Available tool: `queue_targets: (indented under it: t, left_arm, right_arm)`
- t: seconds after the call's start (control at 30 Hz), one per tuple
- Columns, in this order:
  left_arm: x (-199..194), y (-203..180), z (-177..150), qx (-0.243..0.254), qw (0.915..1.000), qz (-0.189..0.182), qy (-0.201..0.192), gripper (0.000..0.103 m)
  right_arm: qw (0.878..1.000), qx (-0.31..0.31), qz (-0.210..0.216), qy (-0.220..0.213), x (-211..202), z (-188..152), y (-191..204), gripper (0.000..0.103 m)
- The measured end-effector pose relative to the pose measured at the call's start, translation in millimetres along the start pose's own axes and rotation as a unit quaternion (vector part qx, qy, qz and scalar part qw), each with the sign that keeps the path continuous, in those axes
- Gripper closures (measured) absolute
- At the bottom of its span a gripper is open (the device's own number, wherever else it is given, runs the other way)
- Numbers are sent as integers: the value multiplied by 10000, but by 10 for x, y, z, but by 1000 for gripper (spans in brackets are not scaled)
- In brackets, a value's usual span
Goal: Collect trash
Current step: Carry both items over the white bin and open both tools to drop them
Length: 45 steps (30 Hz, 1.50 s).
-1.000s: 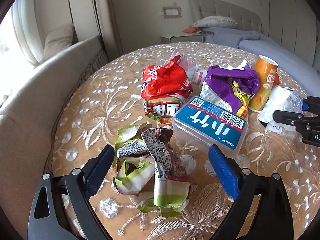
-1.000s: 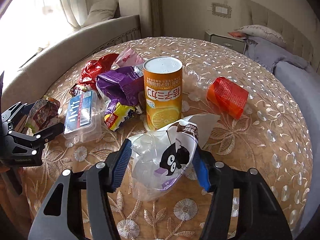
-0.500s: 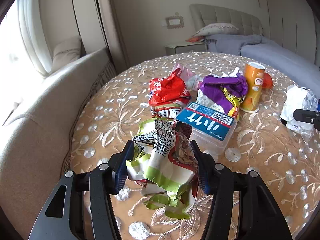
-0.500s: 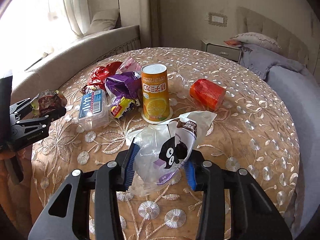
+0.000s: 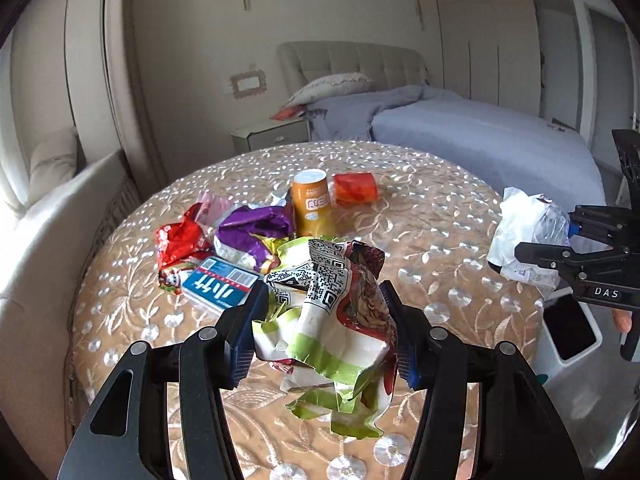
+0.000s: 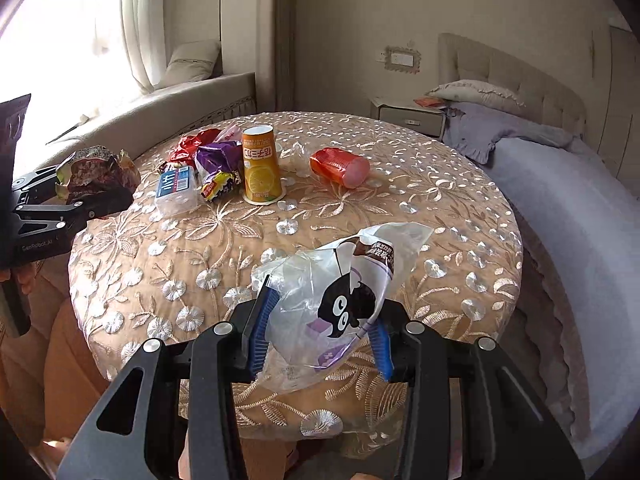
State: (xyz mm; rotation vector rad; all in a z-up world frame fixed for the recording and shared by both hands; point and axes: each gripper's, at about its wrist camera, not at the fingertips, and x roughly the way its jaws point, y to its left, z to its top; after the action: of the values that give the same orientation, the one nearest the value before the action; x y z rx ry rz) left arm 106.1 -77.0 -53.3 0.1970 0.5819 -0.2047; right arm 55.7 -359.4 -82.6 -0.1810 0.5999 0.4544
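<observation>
Both grippers loaded with trash, held clear above the round table.

Left gripper (image 5: 322, 328) clamped on crumpled green-and-white wrapper (image 5: 332, 312), pads pressing both sides; right gripper (image 6: 320, 330) clamped on clear plastic bag (image 6: 332, 296) with cartoon print. White bin (image 5: 568, 332) on floor just beside table edge, below right gripper, dark liner inside, contents not discernible. Remaining on embroidered tablecloth (image 6: 224, 240): orange paper cup (image 6: 262, 168) upright, orange-red tub (image 6: 340, 166) on its side just beside it, clear box with blue label (image 6: 176, 186), purple wrapper (image 6: 218, 158), red wrapper (image 6: 188, 146) clustered together. Bed (image 6: 560, 184), nightstand (image 6: 408, 114), window seat (image 6: 160, 100) behind.
</observation>
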Motion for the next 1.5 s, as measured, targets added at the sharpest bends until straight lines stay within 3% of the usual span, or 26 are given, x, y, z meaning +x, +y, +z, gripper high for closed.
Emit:
queue_targets:
  t: [0.17,0.33,0.5,0.6,0.83,0.93,1.03,1.07,1.1,1.13,1.23,1.5]
  left_arm:
    - [125,-729,149,623,9955,-717,-58,47]
    - [296,-1567,234,1362,9785,-1545,-86,47]
    - [543,-2425,223,2197,9420,-2532,-158,47]
    - [768,-2912,186,2557,9149,-3125,-37,47]
    - [1330,-3879,42,3253,8555,-4010,381,47]
    - [1545,-4129,-31,3485,8359,-4208,520,47]
    - [1725,-4270,-94,3552,8236,-4369,677,45]
    - [1771,-4339,-120,3562,8193,-4429,761,36]
    - [1828,-4388,-132,3567,8137,-4507,873,22]
    - [1870,-4410,-139,3569,8103,-4555,924,5]
    - [1942,-4504,-207,3709,8026,-4561,1011,5]
    - [1823,-4404,-213,3730,8059,-4505,916,5]
  right_arm:
    - [9986,191,-492,-55,-431,-358,-388,59]
    - [9917,655,-1097,122,-801,-867,-919,59]
    - [9823,986,-1530,444,-1062,-1451,-1392,58]
    - [9751,1216,-1714,706,-1110,-1782,-1654,58]
    - [9639,1500,-1825,1230,-979,-2356,-2112,58]
    - [9618,1506,-1821,1382,-900,-2511,-2232,58]
    - [9599,1524,-1792,1524,-804,-2644,-2363,58]
    - [9591,1532,-1791,1569,-778,-2696,-2399,47]
    - [9589,1534,-1752,1622,-757,-2745,-2436,16]
    - [9582,1500,-1766,1680,-746,-2792,-2461,2]
    - [9532,1526,-1774,1914,-727,-2884,-2525,5]
    - [9514,1499,-1821,1982,-797,-2824,-2495,5]
